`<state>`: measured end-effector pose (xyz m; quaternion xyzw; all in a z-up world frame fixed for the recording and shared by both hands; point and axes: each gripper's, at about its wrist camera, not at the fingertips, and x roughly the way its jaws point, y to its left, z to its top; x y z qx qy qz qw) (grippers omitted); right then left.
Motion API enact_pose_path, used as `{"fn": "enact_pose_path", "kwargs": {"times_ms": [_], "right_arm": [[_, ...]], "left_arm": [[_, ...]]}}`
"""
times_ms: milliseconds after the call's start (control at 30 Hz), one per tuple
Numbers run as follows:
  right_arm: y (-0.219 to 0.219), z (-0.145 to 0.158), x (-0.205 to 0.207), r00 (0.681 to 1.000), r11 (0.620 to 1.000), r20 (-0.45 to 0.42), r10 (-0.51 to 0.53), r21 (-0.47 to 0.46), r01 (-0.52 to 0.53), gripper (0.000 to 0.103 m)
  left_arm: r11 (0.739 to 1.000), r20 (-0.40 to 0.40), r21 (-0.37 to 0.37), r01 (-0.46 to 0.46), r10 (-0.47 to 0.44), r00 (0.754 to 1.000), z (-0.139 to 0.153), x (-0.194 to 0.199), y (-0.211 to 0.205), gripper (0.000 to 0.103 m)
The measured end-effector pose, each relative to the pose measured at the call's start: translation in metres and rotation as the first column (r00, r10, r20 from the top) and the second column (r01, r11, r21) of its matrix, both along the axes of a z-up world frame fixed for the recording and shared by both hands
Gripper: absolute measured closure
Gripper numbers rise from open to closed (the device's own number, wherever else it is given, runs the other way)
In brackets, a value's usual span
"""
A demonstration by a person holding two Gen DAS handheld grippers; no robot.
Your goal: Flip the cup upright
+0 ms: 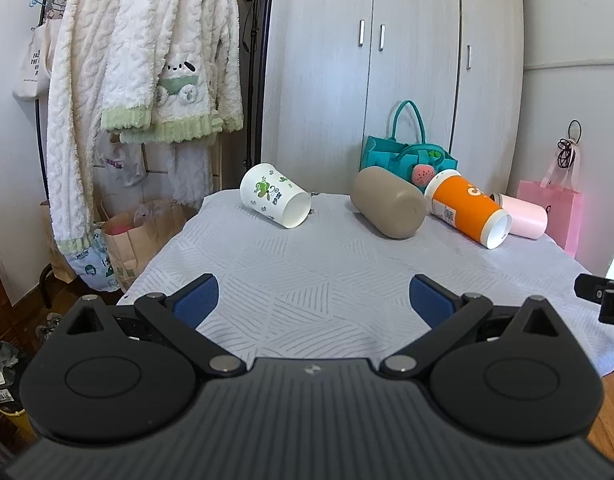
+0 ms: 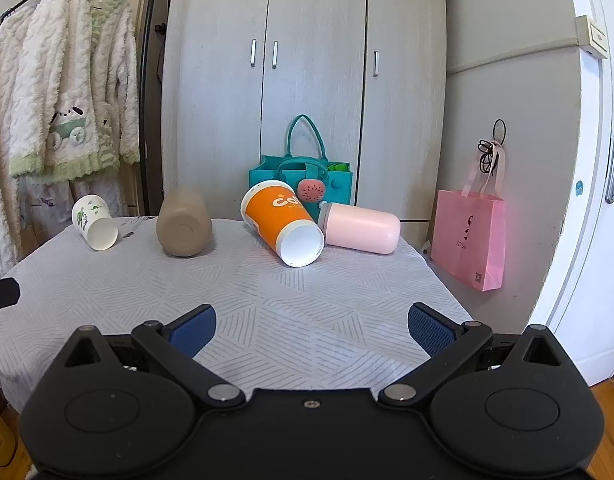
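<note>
Several cups lie on their sides at the far end of the cloth-covered table (image 1: pixel 307 280). From left to right: a white paper cup with green print (image 1: pixel 273 196) (image 2: pixel 94 222), a tan cup (image 1: pixel 387 208) (image 2: pixel 183 222), an orange paper cup (image 1: pixel 465 210) (image 2: pixel 281 222), and a pink cup (image 1: pixel 525 216) (image 2: pixel 361 229). My left gripper (image 1: pixel 313 300) is open and empty over the near part of the table. My right gripper (image 2: pixel 312 330) is open and empty, also well short of the cups.
A teal tote bag (image 2: pixel 303 178) stands behind the cups against a grey wardrobe (image 2: pixel 307 60). Fluffy white robes (image 1: pixel 139 60) hang on a rack at the left, with paper bags (image 1: pixel 139 232) below. A pink bag (image 2: pixel 469 238) hangs at the right by a door.
</note>
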<state>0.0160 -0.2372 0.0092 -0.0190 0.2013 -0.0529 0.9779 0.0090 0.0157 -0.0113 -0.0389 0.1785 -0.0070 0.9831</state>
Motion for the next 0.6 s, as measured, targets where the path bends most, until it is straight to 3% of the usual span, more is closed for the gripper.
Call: {"fn": "enact_pose_path", "kwargs": {"times_ms": [600], "right_arm": [[-0.001, 0.006, -0.009, 1.000, 1.000, 0.024, -0.008, 0.013, 0.008, 0.000]], "left_arm": [[1.000, 0.020, -0.004, 0.027, -0.027, 0.999, 0.010, -0.012, 0.002, 0.000]]}}
